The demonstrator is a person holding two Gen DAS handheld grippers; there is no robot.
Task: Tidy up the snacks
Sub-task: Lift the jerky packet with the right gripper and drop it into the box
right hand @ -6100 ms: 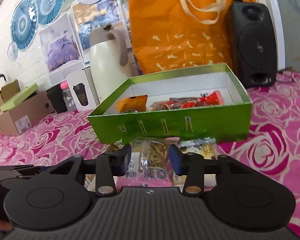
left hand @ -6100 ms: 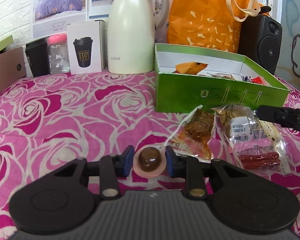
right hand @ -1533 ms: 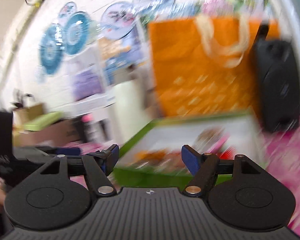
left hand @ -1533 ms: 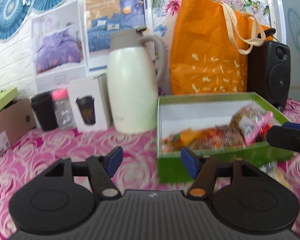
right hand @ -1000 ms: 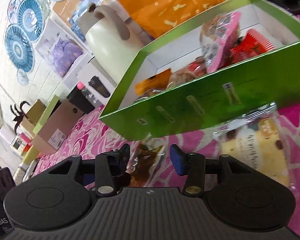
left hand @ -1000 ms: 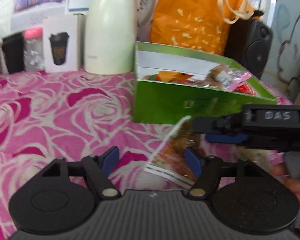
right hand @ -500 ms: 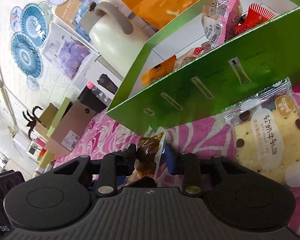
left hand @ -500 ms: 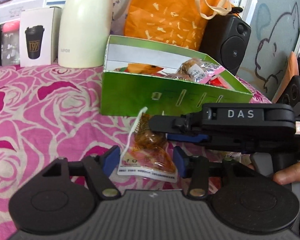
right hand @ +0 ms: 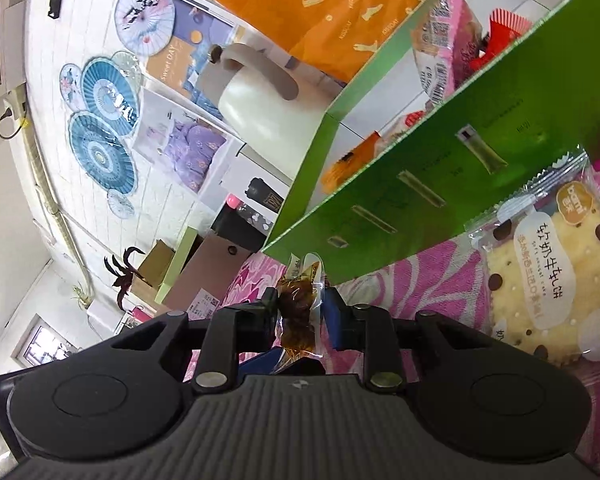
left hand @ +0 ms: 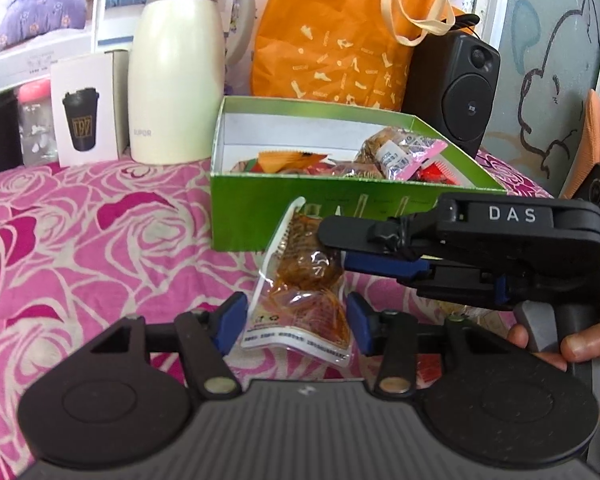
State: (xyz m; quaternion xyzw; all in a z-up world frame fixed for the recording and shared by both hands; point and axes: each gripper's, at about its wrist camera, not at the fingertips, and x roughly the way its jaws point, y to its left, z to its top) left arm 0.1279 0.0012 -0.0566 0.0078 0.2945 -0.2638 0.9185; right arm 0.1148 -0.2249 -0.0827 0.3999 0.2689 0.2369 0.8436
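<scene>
The job looks well under way but not finished: the green box (left hand: pixel 260 216) on the rose-patterned bed cover (left hand: pixel 80 232) already holds several snacks, while at least two packets are outside it. Inside I can make out an orange wrapper (left hand: pixel 286 159), a pink-edged packet (left hand: pixel 404 154) leaning on the right wall and something red beside it; what lies beneath them is hard to tell. The clear packet of brown snack (left hand: pixel 300 280) stands up just in front of the box, caught by both tools at once: the left tool (left hand: pixel 296 322) pinches its lower sealed end, the right tool (right hand: pixel 302 312), whose jaws have just been closing, clamps its upper part. A biscuit packet (right hand: pixel 556 268) lies on the cover beside the box, untouched.
</scene>
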